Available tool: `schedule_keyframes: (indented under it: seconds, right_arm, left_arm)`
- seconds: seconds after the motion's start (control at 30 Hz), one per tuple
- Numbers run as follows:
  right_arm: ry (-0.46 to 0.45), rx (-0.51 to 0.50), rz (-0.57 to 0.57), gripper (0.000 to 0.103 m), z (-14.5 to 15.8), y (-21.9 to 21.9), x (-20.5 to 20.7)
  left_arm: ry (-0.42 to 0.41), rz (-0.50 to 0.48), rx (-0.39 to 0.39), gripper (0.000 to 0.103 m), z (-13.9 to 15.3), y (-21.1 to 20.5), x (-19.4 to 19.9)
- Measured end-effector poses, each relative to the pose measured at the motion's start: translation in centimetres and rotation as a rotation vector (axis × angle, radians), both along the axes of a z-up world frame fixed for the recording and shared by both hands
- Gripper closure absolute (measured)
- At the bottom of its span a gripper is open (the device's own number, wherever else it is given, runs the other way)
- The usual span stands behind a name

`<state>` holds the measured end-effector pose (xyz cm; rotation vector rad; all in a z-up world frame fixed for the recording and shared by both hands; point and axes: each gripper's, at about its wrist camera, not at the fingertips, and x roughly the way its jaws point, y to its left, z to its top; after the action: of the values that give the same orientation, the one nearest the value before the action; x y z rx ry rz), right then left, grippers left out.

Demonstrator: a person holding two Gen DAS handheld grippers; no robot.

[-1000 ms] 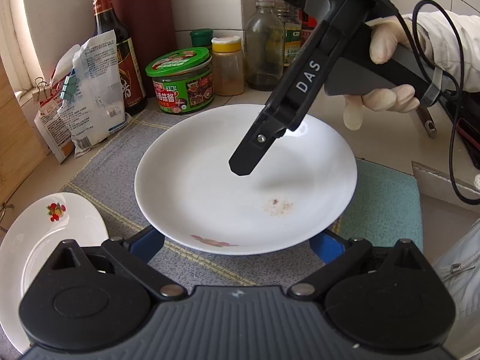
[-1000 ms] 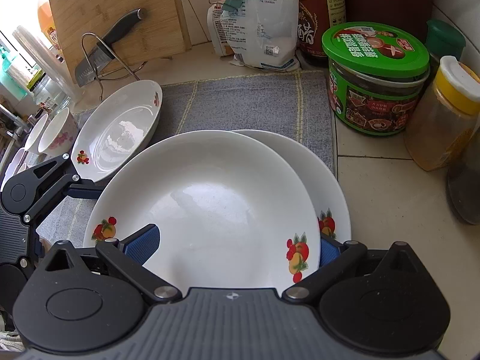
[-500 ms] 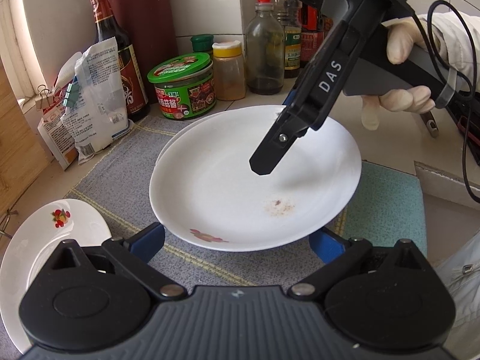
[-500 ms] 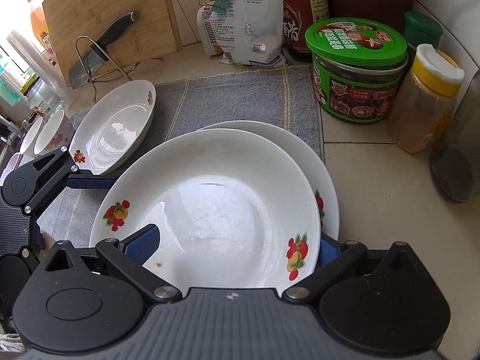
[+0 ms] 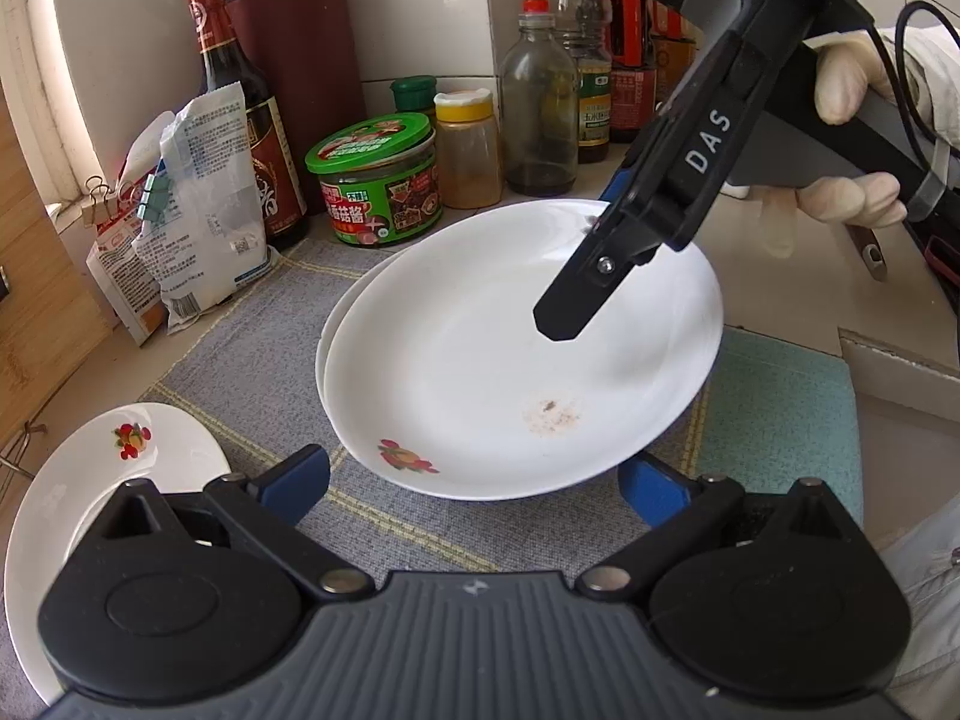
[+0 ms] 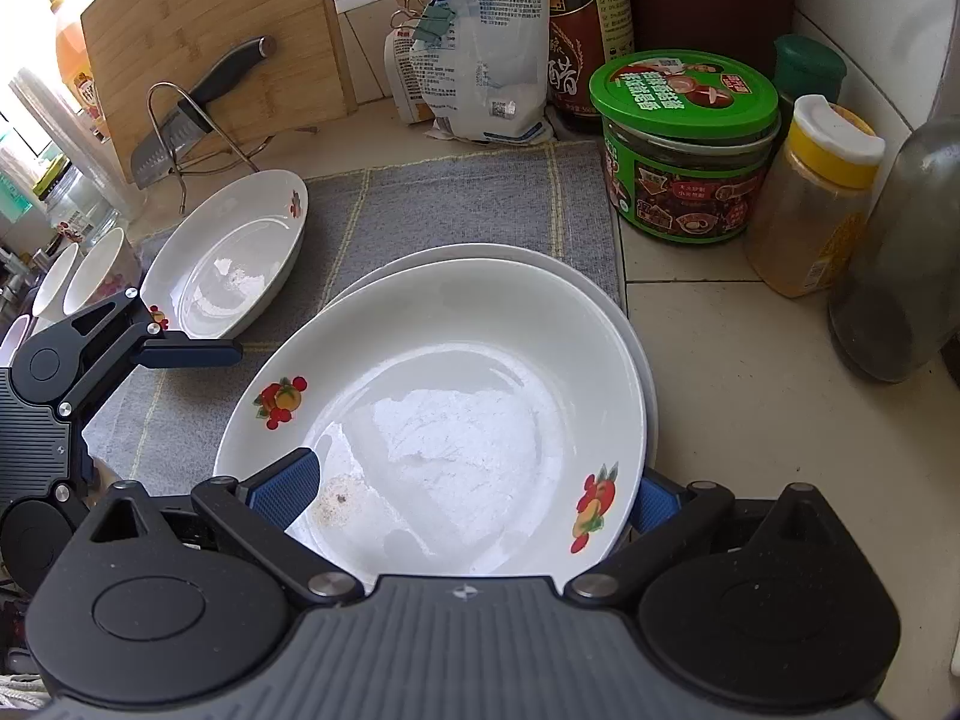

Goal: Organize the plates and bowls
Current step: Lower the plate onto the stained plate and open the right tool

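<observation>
1. Kitchen counter: grey mat under two stacked plates.
2. Right gripper grips the top plate at six o'clock; it now nearly covers the lower plate.
3. Left gripper hangs wide, empty.
4. Stacking looks almost finished.

- Right claw, side of its black body: white capitals "DAS", running up along the body.
- Green-lidded jar near the desk's back edge: Chinese label, large characters reading "香菇酱" on the side; smaller print there too fine to read.
- Dark bottle behind the jar: one large white character, "醋", on its red-brown label.
- Small bottle with yellow-green label at the back: Chinese print, too small to read.
- White packet toward the desk's back left corner: dense blue print and a barcode, illegible.
</observation>
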<state>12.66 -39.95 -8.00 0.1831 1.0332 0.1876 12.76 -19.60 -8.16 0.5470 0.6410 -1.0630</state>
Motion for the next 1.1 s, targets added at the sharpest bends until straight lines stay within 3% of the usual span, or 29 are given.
schedule_keyframes:
  seconds: [0.87,1.1]
  right_arm:
    - [0.032,-0.215,-0.016,0.000,-0.2,2.5,-0.5]
    - [0.036,-0.230,-0.024,0.000,-0.5,2.5,-1.0]
  left_arm:
    - [0.024,0.018,-0.023,0.001,-0.2,0.0,-0.1]
    - [0.031,0.038,-0.036,0.001,-0.1,0.1,-0.1]
